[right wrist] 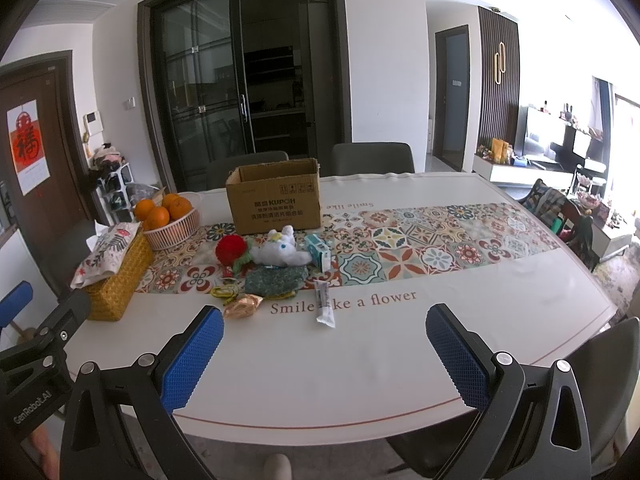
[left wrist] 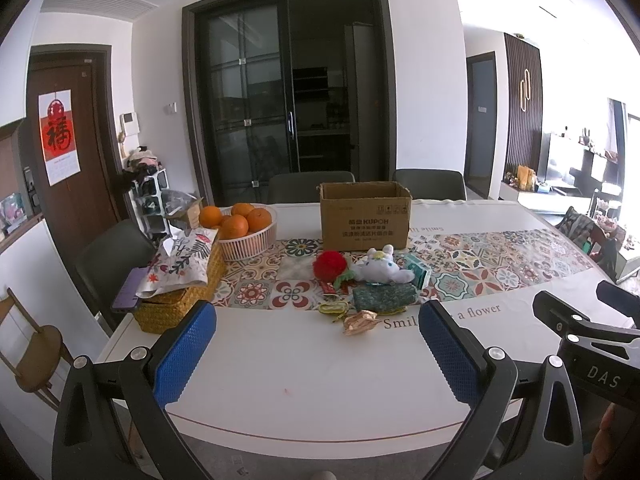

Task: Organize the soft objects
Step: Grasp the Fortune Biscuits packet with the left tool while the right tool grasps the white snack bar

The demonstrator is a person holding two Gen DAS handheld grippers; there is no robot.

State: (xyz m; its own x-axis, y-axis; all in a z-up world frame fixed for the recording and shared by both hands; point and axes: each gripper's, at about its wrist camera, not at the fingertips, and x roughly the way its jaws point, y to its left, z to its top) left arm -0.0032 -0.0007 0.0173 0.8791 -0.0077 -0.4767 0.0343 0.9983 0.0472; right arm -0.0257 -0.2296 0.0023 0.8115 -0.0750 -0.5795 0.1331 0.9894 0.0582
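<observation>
An open cardboard box [left wrist: 365, 216] [right wrist: 276, 197] stands at the far middle of the table. In front of it lie a red knitted plush [left wrist: 330, 265] [right wrist: 231, 248], a white plush toy [left wrist: 380, 267] [right wrist: 282, 250] and a green knitted pouch [left wrist: 384, 297] [right wrist: 275, 279]. My left gripper [left wrist: 318, 348] is open and empty, low over the near table edge, well short of these. My right gripper [right wrist: 324, 354] is also open and empty, near the front edge.
A white basket of oranges [left wrist: 248, 232] [right wrist: 170, 216] and a wicker tissue box [left wrist: 180, 292] [right wrist: 116, 276] stand at the left. A small green carton [right wrist: 319, 253], a white tube [right wrist: 325, 307] and candy wrappers [left wrist: 358, 320] [right wrist: 240, 306] lie nearby. Chairs surround the table [left wrist: 304, 380].
</observation>
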